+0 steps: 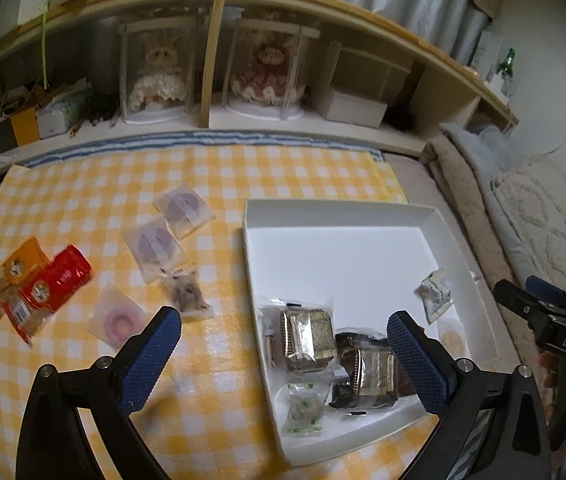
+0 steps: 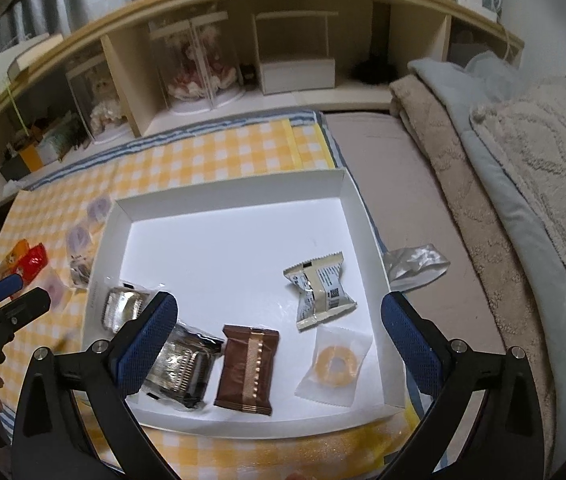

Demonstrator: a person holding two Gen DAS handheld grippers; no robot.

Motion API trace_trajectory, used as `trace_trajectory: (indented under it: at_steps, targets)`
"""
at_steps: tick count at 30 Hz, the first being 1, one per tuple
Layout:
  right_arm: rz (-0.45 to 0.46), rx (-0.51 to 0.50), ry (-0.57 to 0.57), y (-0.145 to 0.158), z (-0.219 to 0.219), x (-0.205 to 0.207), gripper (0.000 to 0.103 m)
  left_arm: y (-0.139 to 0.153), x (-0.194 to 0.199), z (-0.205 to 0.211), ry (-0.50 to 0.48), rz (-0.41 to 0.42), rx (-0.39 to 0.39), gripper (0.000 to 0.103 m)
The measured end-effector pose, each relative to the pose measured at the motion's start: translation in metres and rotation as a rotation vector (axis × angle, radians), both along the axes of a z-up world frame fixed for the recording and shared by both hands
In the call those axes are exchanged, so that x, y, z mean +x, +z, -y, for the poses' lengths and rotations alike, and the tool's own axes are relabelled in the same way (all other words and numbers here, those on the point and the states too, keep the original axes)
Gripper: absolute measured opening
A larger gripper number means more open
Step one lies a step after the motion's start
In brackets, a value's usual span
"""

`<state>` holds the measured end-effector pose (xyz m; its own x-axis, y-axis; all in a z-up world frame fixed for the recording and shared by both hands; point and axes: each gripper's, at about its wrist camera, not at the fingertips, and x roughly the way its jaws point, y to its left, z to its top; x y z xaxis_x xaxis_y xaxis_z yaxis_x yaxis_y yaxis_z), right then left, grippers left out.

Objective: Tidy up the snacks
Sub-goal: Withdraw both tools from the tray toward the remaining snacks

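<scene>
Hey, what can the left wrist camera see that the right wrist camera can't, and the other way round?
Only the left wrist view shows the green-patterned clear packet in the white box and the pink ring snack clearly on the checked cloth. Only the right wrist view shows the brown packet unobstructed and a silver wrapper outside the box. Both show the box, the red packet and open grippers, left and right.

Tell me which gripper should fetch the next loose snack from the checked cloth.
Left. The left gripper hangs open beside the pink ring snack and red packet; the right gripper is over the white box.
</scene>
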<state>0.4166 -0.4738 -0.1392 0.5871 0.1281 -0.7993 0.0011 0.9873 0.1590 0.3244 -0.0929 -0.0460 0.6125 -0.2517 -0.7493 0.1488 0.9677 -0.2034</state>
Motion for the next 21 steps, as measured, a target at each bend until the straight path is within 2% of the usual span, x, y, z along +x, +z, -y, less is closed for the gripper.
trace_trajectory:
  at_steps: [12, 21]
  targets:
    - [0.11, 0.024, 0.024, 0.038, -0.023, -0.015, 0.103, 0.044, -0.033, -0.038, -0.001, 0.097, 0.031, 0.103]
    - [0.16, 0.04, 0.098, 0.05, -0.063, -0.02, 0.103, 0.052, -0.051, -0.083, 0.045, 0.106, 0.065, 0.103]
